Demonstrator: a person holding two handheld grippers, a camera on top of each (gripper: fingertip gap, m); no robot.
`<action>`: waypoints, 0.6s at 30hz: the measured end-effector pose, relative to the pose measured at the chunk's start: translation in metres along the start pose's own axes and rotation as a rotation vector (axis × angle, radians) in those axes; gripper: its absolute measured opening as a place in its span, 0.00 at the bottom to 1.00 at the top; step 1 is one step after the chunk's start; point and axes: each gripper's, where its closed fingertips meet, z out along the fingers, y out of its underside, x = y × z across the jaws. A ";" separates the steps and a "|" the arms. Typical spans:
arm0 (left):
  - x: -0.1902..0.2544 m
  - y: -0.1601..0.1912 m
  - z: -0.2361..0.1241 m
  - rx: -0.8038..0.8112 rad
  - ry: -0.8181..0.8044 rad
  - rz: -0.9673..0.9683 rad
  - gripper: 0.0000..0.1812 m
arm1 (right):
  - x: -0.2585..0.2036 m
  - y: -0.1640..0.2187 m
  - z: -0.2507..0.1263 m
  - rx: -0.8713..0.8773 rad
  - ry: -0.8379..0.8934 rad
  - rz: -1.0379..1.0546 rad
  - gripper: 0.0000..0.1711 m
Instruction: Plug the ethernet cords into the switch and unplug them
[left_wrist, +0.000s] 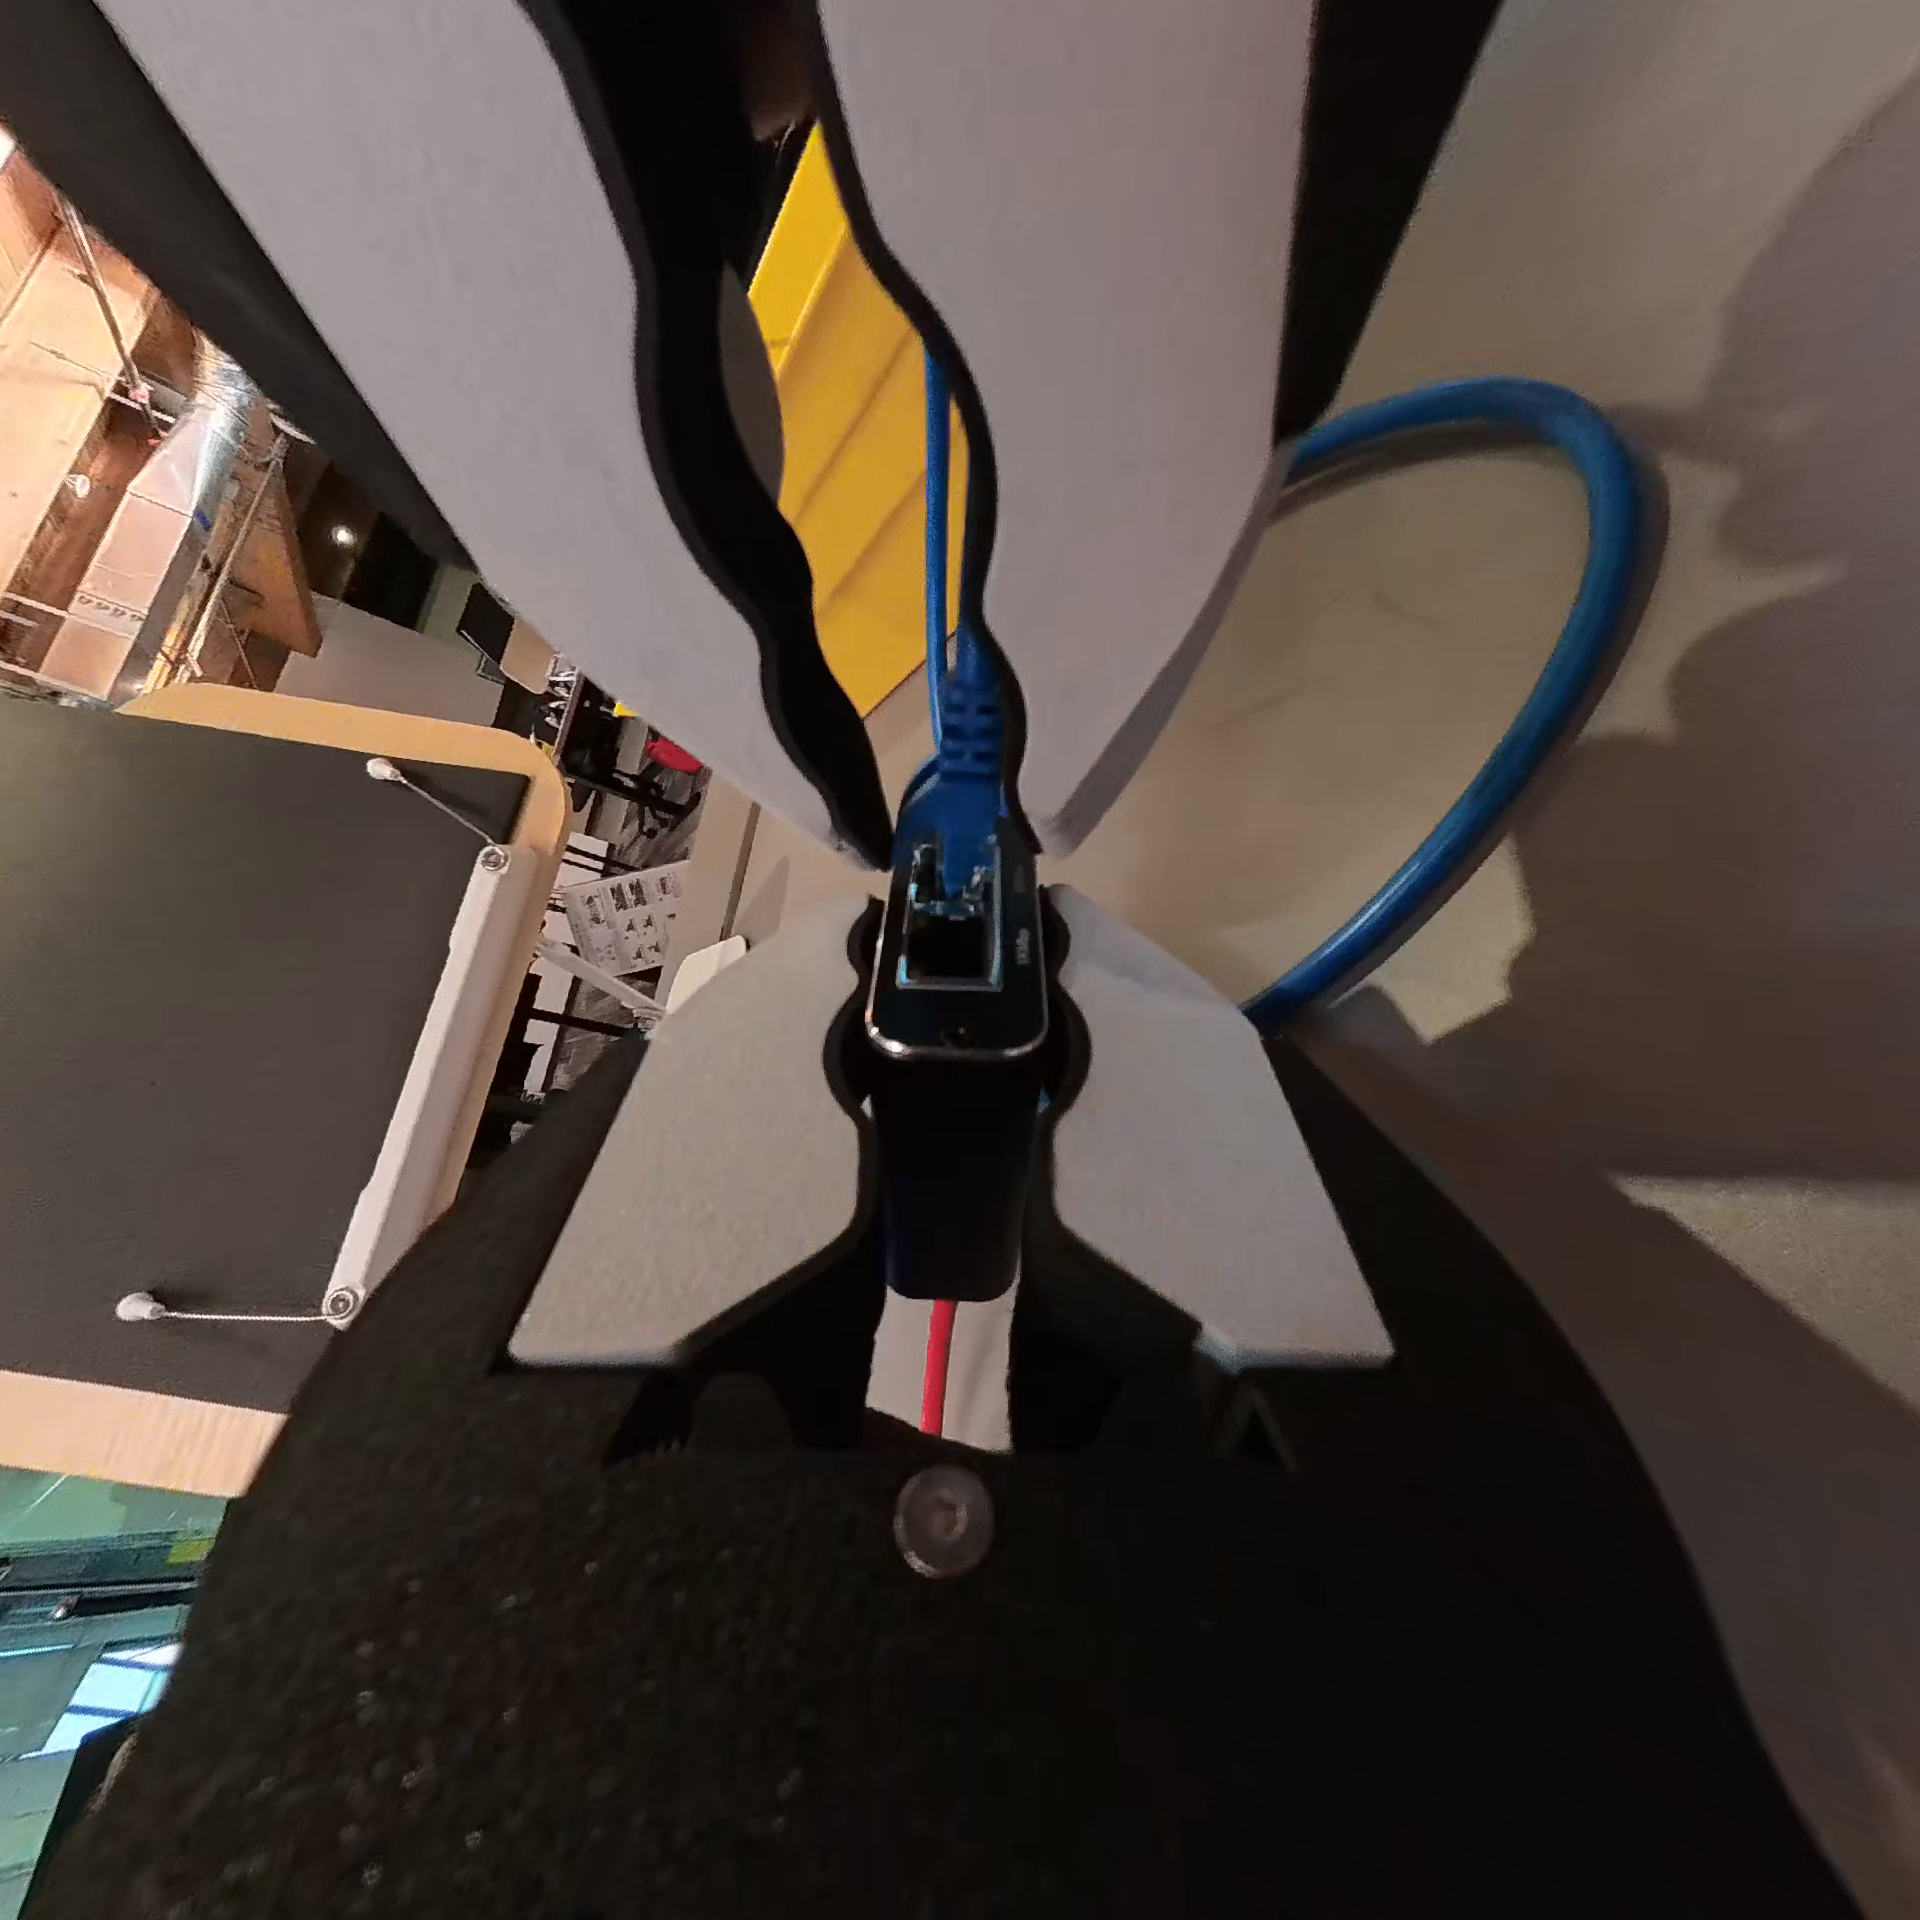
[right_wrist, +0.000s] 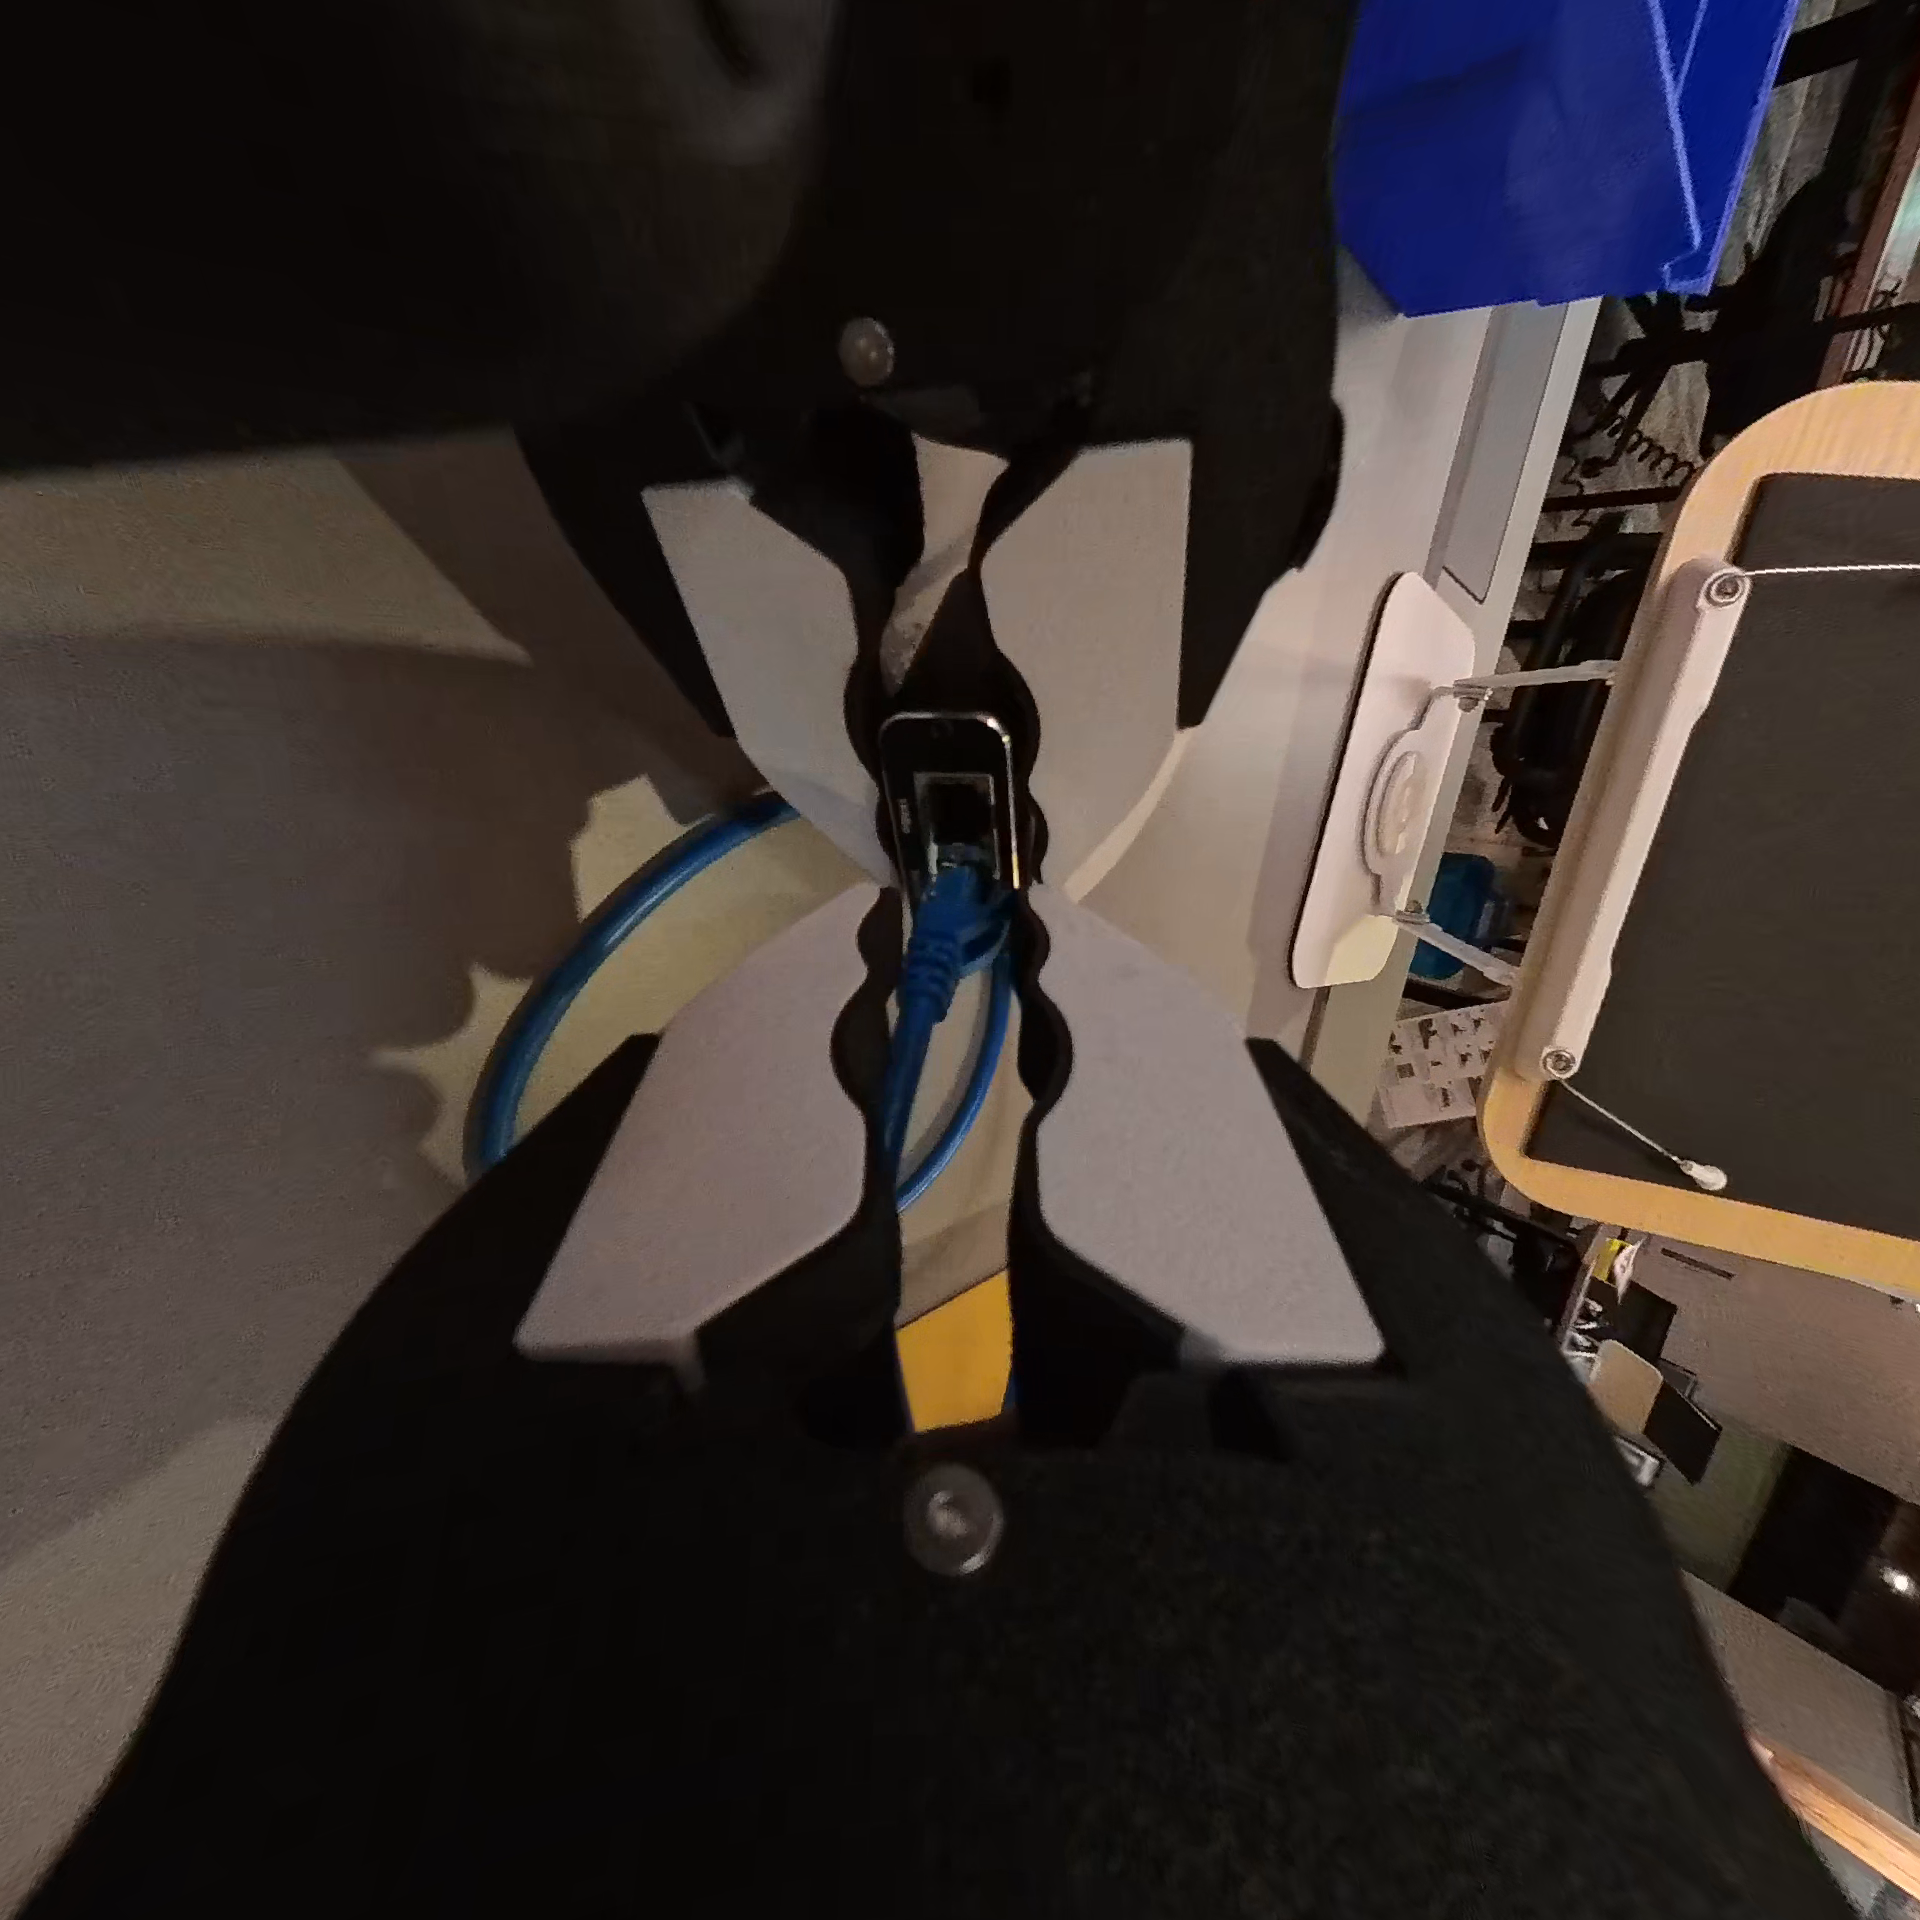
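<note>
My left gripper (left_wrist: 961, 935) is shut on a small black switch (left_wrist: 951, 1143) and holds it end-on, with two ports facing forward. A red cord (left_wrist: 940, 1361) runs out of its back end. My right gripper (right_wrist: 961, 904) faces it tip to tip and is shut on a blue ethernet plug (right_wrist: 940, 935). The plug's tip (left_wrist: 961, 831) sits in the port farther from the left wrist camera; the nearer port is empty. I cannot tell how deep the plug sits. The blue cord (left_wrist: 1558, 623) loops over the table. The switch (right_wrist: 945, 748) and the left gripper (right_wrist: 961, 810) also show in the right wrist view.
A pale tabletop (left_wrist: 1766, 935) lies under the cord loop. A yellow bin (left_wrist: 831, 416) shows between the right gripper's fingers. A blue bin (right_wrist: 1538, 135) hangs at the top right. A dark panel with a wooden rim (right_wrist: 1766, 831) stands beside the table. The tips of both grippers are at nearly the same place.
</note>
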 end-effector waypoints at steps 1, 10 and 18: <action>0.000 0.000 0.000 -0.001 0.001 0.000 0.15 | 0.000 0.000 0.001 0.001 -0.006 0.004 0.11; 0.001 0.003 0.000 -0.049 0.008 -0.030 0.14 | -0.002 0.004 0.008 -0.037 -0.011 0.011 0.09; -0.002 -0.006 -0.001 0.000 -0.002 -0.062 0.15 | 0.001 0.003 -0.005 0.011 0.026 0.056 0.08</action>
